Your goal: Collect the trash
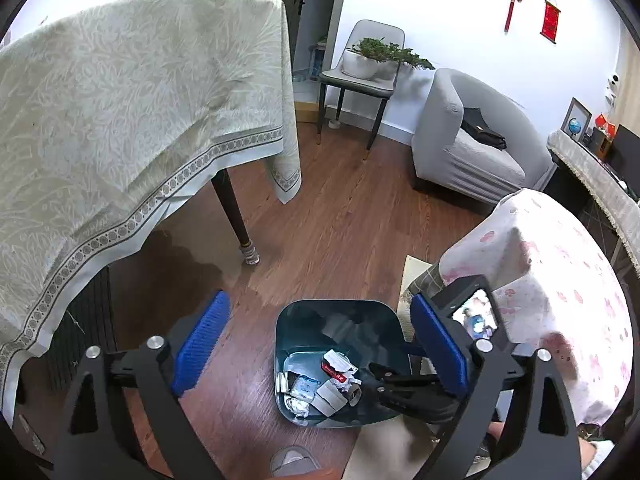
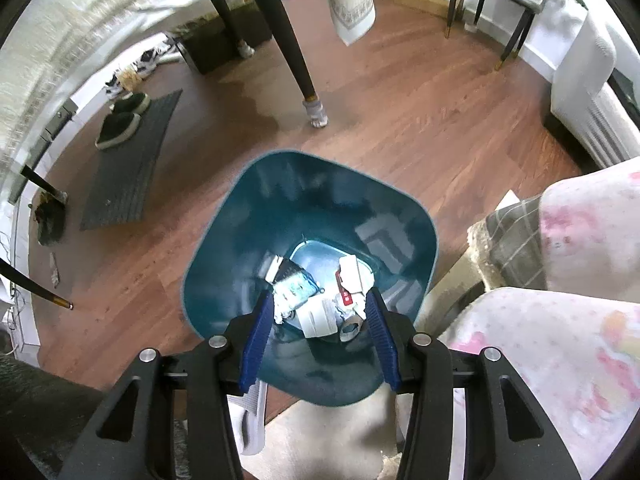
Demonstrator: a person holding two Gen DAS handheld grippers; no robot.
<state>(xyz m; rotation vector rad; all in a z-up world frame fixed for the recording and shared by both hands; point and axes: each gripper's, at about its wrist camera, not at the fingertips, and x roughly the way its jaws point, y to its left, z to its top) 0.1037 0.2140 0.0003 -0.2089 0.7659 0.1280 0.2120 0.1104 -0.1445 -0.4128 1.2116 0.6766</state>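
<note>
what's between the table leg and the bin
Bare wood floor only, between the table leg and the teal bin; the right wrist view shows it.

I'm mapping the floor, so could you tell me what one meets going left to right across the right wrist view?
Dark shoes on the grey mat → sock-covered table leg → blue bin holding trash → plaid cushion → floral cloth.
</note>
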